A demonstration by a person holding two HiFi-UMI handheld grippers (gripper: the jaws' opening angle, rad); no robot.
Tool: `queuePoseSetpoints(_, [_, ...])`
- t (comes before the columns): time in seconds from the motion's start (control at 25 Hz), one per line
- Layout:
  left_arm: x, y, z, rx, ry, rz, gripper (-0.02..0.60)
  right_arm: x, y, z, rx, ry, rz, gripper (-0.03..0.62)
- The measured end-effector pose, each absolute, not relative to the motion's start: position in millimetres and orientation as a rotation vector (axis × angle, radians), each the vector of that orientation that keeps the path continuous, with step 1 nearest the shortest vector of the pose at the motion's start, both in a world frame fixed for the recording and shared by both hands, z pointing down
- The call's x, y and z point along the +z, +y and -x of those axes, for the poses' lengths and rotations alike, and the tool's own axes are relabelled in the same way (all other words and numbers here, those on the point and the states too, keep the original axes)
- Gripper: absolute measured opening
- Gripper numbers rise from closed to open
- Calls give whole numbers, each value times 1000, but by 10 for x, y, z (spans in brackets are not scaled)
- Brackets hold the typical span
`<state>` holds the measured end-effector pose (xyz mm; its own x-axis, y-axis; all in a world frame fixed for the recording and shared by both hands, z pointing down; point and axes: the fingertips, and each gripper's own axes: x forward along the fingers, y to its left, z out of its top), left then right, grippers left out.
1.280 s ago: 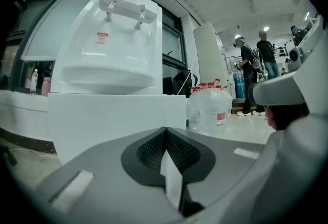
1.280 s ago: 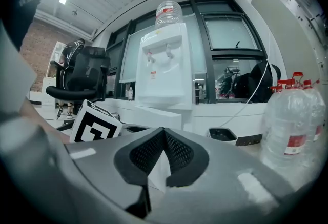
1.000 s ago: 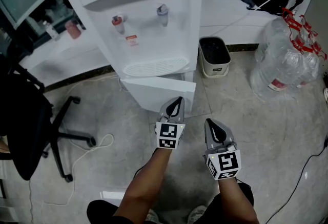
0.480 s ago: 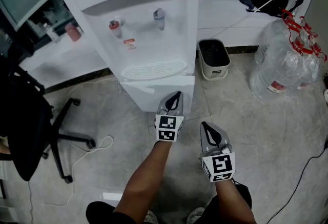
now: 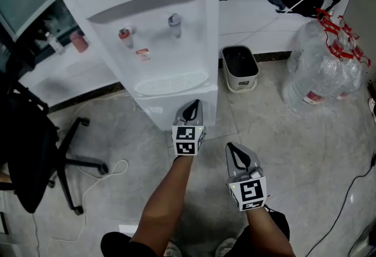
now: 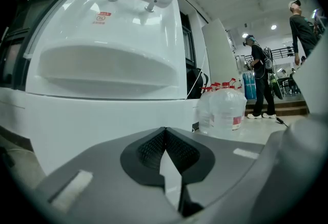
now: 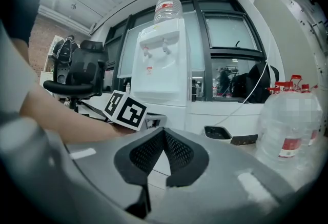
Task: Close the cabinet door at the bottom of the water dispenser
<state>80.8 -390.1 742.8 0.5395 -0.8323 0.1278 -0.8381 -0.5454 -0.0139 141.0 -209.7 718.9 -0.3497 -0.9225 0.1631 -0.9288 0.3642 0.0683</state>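
Cabinet door (image 5: 164, 110) is seen closed at the foot of the water dispenser (image 5: 158, 26) on the tiled floor (image 5: 294, 150). Left hand-held gripper (image 5: 191, 110) is held at it, right hand-held gripper (image 5: 237, 153) further back, both pressed together, empty.

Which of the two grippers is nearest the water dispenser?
The left gripper, its tips at the cabinet door; the right gripper hangs farther back over the floor.
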Motion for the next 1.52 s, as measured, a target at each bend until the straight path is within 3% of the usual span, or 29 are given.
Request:
queuePoseSetpoints(0.92, [7103,-3409,-725,185,-1415,-2850,11,7057,-2088,-1061,-106,-2476,-1595,3])
queuePoseSetpoints(1.52, [6460,-2552,59,18,-1524,-2837,14,6729,-1980,-909,-169,-2521,-1669,3])
